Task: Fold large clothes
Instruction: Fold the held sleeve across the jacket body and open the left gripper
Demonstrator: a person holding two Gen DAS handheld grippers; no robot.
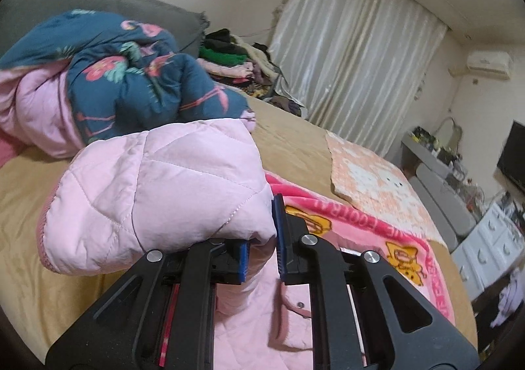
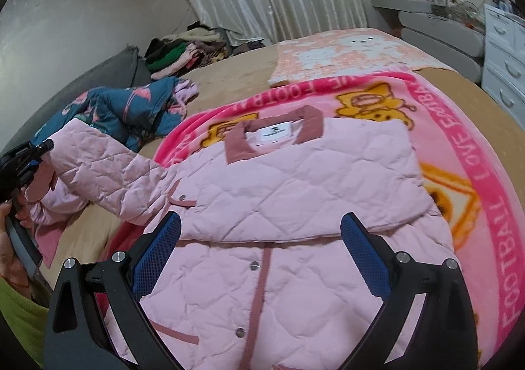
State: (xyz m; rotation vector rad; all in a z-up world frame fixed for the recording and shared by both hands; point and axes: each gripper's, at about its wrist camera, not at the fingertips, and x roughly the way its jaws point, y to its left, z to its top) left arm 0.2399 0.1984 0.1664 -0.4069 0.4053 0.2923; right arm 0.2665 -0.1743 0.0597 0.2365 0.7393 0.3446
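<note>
A pink quilted jacket (image 2: 295, 193) with a dusty-rose collar lies front up on a pink cartoon blanket (image 2: 492, 193) on the bed. Its right-hand sleeve is folded across the chest. My left gripper (image 1: 262, 238) is shut on the other sleeve (image 1: 157, 193) near its cuff and holds it lifted off the bed. It also shows in the right wrist view (image 2: 36, 153) at the far left, with the sleeve (image 2: 108, 170) stretched out from the jacket. My right gripper (image 2: 259, 255) is open and empty, hovering over the jacket's button placket.
A blue flamingo-print garment (image 1: 131, 81) lies bunched on the tan bedsheet (image 1: 295, 147). A peach cat-print cloth (image 1: 377, 179) lies farther along the bed. A pile of clothes (image 1: 236, 58) sits by the curtain. White drawers (image 2: 502, 51) stand at the right.
</note>
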